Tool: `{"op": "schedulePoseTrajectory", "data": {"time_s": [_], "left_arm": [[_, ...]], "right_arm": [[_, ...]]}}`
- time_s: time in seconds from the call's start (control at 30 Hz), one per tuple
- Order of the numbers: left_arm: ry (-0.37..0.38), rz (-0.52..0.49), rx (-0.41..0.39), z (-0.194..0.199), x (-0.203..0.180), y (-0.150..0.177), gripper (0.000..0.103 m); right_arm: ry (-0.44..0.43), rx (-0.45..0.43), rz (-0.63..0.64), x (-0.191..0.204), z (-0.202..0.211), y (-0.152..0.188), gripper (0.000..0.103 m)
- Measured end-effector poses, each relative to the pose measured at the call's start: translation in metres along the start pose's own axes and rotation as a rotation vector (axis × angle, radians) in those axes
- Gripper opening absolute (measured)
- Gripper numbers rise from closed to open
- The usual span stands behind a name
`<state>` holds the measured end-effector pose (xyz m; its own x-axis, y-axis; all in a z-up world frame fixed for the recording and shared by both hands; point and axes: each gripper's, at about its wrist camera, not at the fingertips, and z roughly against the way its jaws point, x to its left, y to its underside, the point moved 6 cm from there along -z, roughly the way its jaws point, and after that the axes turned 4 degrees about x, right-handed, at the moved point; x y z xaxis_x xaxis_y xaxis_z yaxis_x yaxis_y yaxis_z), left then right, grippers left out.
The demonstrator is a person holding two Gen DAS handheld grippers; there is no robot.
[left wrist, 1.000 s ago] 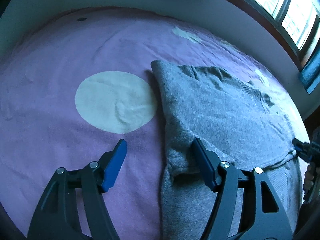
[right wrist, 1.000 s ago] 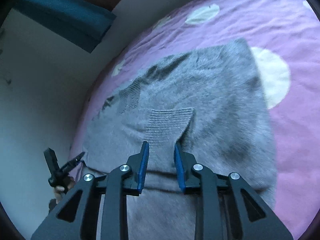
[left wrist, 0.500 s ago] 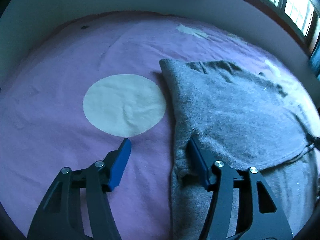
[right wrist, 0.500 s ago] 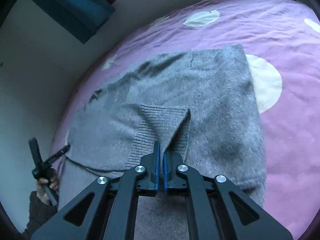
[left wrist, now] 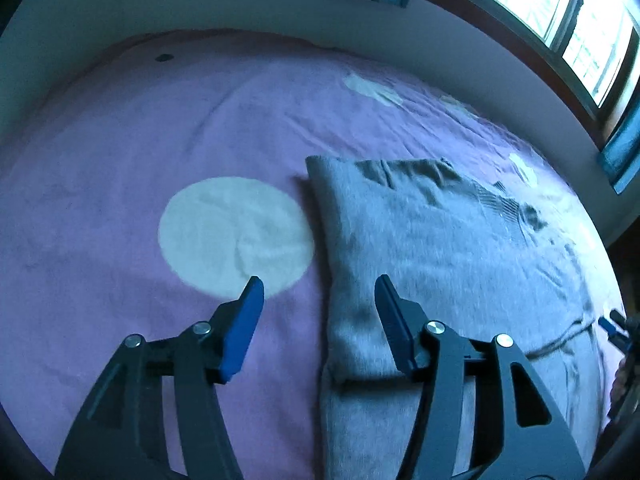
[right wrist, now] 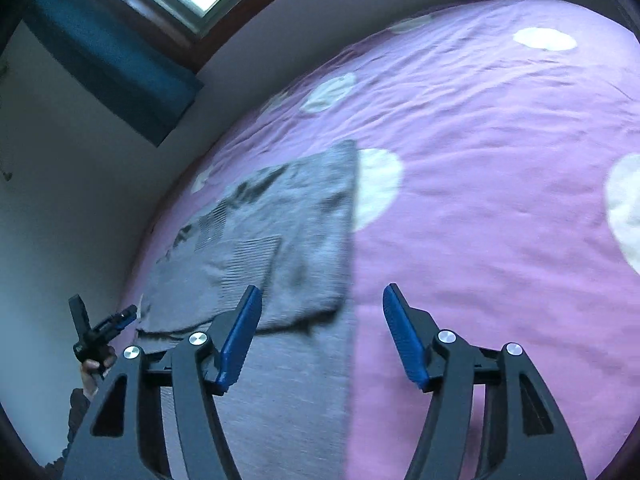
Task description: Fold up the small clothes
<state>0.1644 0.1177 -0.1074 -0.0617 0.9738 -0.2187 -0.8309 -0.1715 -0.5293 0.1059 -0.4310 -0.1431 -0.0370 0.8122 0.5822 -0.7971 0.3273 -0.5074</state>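
Both claws are now spread wide and nothing is held in either. In the right wrist view the right claw (right wrist: pixel 320 316) is seen at the lower centre of the frame, its 2 blue fingers (right wrist: pixel 236 340) well apart; half a second ago they were pressed together on the ribbed cuff (right wrist: pixel 248 260) of the grey sweater (right wrist: pixel 296 224). The cuff has therefore been let go, and it now lies flat on the body of the garment, left of centre in this frame. The view has also been pulled back and swung away, so that more of the purple bed cover (right wrist: pixel 480 200) with its white dots is shown on the right side.

In the left wrist view the left claw (left wrist: pixel 318 308) is released as before, hanging low over the left edge of the sweater (left wrist: pixel 432 248), one finger above the cover beside the big white dot (left wrist: pixel 236 232) and the other above the knit. Its position is only slightly changed.

From this it is judged that the sleeve has been laid inward and 1 fold step is finished. The sweater is spread on the bed with its lower part already doubled over, and a further fold seems to be needed, so a new edge must be taken next.
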Motion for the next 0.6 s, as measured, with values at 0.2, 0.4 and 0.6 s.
{"op": "schedulePoseTrajectory", "data": {"time_s": [0.2, 0.4, 0.6], "left_arm": [[-0.066, -0.02, 0.044, -0.044, -0.001, -0.025, 0.053], [-0.174, -0.089, 0.028, -0.058, -0.002, -0.041, 0.031], [-0.138, -0.082, -0.003, -0.047, -0.001, -0.039, 0.033]], "right_arm": [[-0.034, -0.004, -0.067, -0.022, 0.001, 0.004, 0.063], [-0.025, -0.008, -0.038, -0.021, -0.002, 0.006, 0.063], [-0.028, 0.005, -0.045, -0.017, 0.001, 0.009, 0.063]]}}
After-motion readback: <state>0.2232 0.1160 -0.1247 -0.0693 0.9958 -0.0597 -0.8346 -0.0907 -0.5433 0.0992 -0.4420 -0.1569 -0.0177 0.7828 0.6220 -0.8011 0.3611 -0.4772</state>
